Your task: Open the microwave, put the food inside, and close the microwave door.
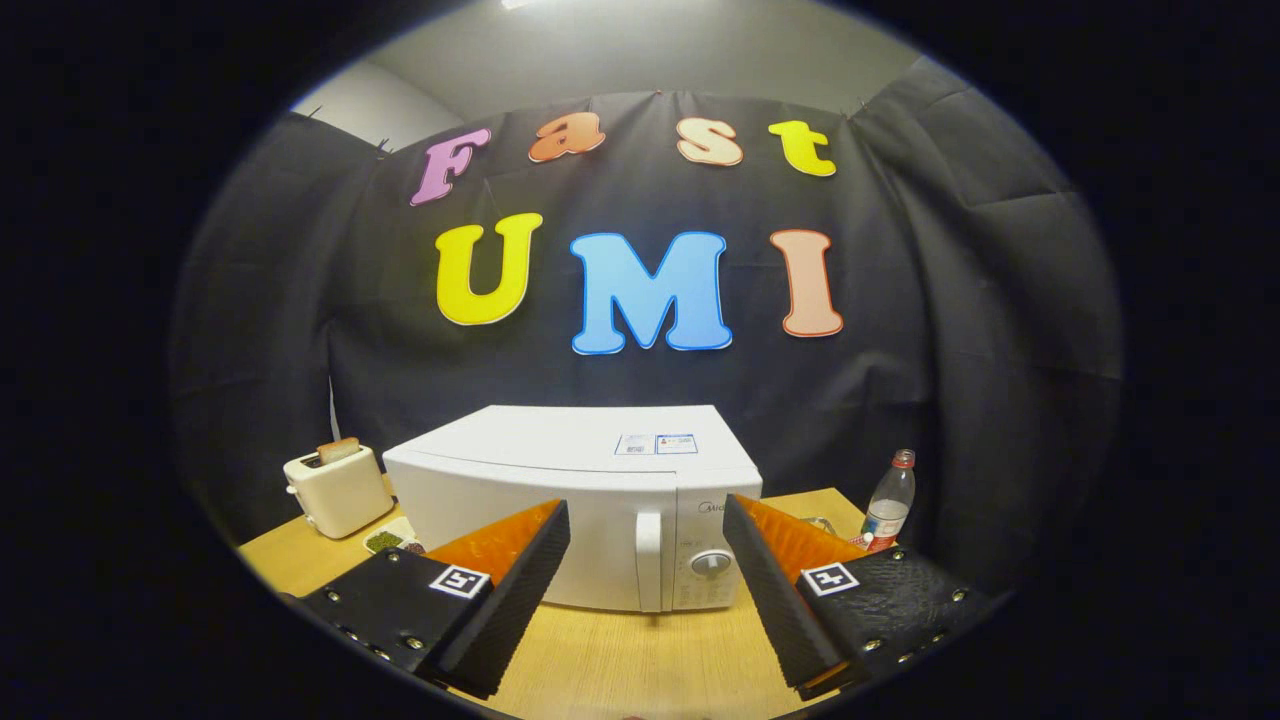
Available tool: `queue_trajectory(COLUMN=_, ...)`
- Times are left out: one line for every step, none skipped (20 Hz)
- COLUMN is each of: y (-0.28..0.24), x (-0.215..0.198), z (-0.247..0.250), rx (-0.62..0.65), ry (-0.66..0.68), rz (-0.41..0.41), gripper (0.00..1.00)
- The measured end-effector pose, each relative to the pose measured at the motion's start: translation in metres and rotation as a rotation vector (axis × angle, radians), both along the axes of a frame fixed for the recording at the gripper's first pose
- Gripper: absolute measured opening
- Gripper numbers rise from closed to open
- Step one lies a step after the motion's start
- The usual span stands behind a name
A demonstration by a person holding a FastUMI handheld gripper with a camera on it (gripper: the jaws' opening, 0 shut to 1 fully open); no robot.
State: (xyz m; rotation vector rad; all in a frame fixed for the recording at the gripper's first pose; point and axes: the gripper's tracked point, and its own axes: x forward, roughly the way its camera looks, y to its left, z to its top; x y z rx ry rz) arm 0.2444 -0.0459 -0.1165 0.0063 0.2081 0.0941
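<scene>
Gripper (647, 525): I am holding its fingers spread wide, gripping nothing.
Microwave: white box-shaped microwave (560, 490) is sitting door-closed on the wooden table (620, 660), just beyond my fingers.
Handle: white vertical door handle (649, 560) is showing between them.
Food: small dish of greens (388, 540) is lying between the microwave and a cream toaster (335, 490).

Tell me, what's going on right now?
Gripper open, fingers spread, holding nothing. Microwave just ahead, door shut, handle between the fingers. Nothing between fingers and handle; toaster and bottle off to the sides.
</scene>
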Motion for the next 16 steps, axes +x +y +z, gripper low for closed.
queue_trajectory(y=0.000, x=0.008, z=-0.009, rx=-0.001, ry=0.015, rz=0.001, gripper=0.98)
queue_trajectory(y=-0.001, x=0.015, z=-0.018, rx=-0.001, ry=0.031, rz=0.002, gripper=0.98)
queue_trajectory(y=-0.001, x=0.022, z=-0.025, rx=0.001, ry=0.044, rz=0.003, gripper=0.98)
queue_trajectory(y=0.000, x=0.029, z=-0.033, rx=0.002, ry=0.056, rz=0.003, gripper=0.98)
queue_trajectory(y=0.000, x=0.037, z=-0.041, rx=-0.002, ry=0.069, rz=0.002, gripper=0.98)
queue_trajectory(y=-0.001, x=0.043, z=-0.049, rx=-0.007, ry=0.083, rz=0.000, gripper=0.98)
queue_trajectory(y=-0.002, x=0.049, z=-0.058, rx=-0.010, ry=0.099, rz=-0.003, gripper=0.98)
queue_trajectory(y=-0.001, x=0.053, z=-0.067, rx=-0.011, ry=0.115, rz=-0.001, gripper=0.98)
queue_trajectory(y=-0.002, x=0.057, z=-0.074, rx=-0.019, ry=0.129, rz=-0.012, gripper=0.97)
queue_trajectory(y=-0.005, x=0.062, z=-0.081, rx=-0.027, ry=0.137, rz=-0.022, gripper=0.95)
queue_trajectory(y=-0.006, x=0.064, z=-0.088, rx=-0.030, ry=0.150, rz=-0.025, gripper=0.95)
queue_trajectory(y=-0.005, x=0.066, z=-0.096, rx=-0.028, ry=0.169, rz=-0.026, gripper=0.92)
queue_trajectory(y=-0.003, x=0.067, z=-0.104, rx=-0.024, ry=0.189, rz=-0.021, gripper=0.87)
queue_trajectory(y=-0.002, x=0.066, z=-0.111, rx=-0.024, ry=0.205, rz=-0.016, gripper=0.87)
queue_trajectory(y=-0.004, x=0.068, z=-0.114, rx=-0.032, ry=0.213, rz=-0.020, gripper=0.85)
queue_trajectory(y=-0.001, x=0.070, z=-0.117, rx=-0.028, ry=0.213, rz=-0.015, gripper=0.73)
